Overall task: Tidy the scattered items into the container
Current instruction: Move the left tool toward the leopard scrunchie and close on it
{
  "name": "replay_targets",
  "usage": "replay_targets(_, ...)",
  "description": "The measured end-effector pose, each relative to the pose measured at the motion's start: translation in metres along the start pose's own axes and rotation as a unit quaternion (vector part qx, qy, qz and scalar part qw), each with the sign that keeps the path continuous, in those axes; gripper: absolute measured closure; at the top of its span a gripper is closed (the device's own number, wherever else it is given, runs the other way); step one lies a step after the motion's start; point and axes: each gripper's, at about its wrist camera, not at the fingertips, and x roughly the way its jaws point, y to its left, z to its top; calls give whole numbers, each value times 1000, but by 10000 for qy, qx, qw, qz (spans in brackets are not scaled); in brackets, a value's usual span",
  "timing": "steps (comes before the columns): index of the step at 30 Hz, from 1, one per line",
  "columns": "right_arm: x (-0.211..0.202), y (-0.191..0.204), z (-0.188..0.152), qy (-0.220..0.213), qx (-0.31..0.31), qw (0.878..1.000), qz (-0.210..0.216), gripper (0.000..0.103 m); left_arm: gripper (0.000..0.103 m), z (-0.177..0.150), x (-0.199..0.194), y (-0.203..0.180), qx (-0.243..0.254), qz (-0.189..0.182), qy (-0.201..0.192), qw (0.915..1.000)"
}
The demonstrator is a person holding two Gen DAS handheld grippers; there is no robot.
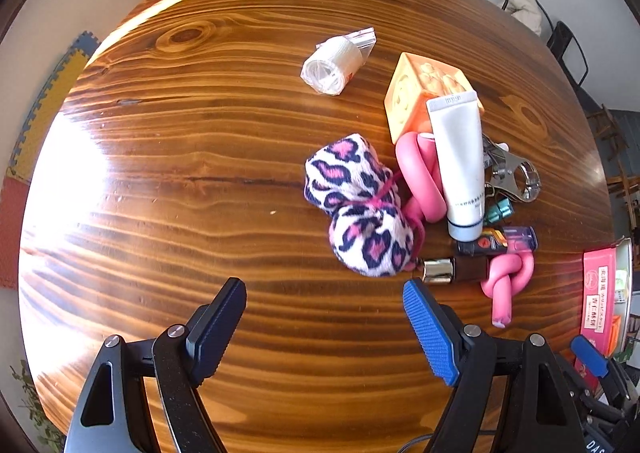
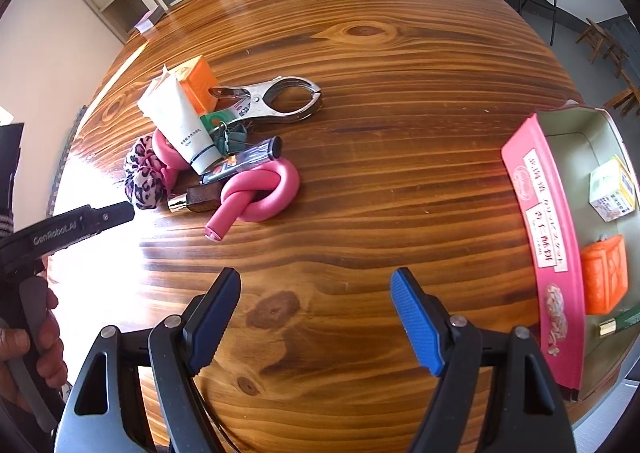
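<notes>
left gripper: jaws apart, nothing between them; hangs over bare wood just short of the leopard-print pouch
right gripper: jaws apart, empty; over bare table between the pile and the tin
table: round, dark-grained wood; strong glare at its left edge
pile: mid-table, toward the left edge in the right wrist view — white tube leaning on an orange block; knotted pink foam rod; metal clamp; green binder clip; small brown bottle with silver cap; dark lighter-like item, type unclear
bandage roll: apart from the pile, farther up the table
container: pink-sided tin at the right edge; holds a small white box, an orange block, a green tube end
person: hand on the left gripper's grip
</notes>
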Motion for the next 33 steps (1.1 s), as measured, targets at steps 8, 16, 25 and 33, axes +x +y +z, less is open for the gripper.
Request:
replay_targets(8,-5,11,5,-201,-20,9997,131,22,20,24,11,-5,86,-119,-52,9999)
replay_targets(16,-5,46,14,-390,-500,9974,355,22,20,31,32,-1,138,-158,9,9998)
replay_targets(25,15,77,21,-236,-826,9943,637,22,32,27,34,7,353,-84,-191,9992)
replay_targets(33,46,100,33,-78,-953,9928,716,22,60,22,26,34,425,49,-273,9987)
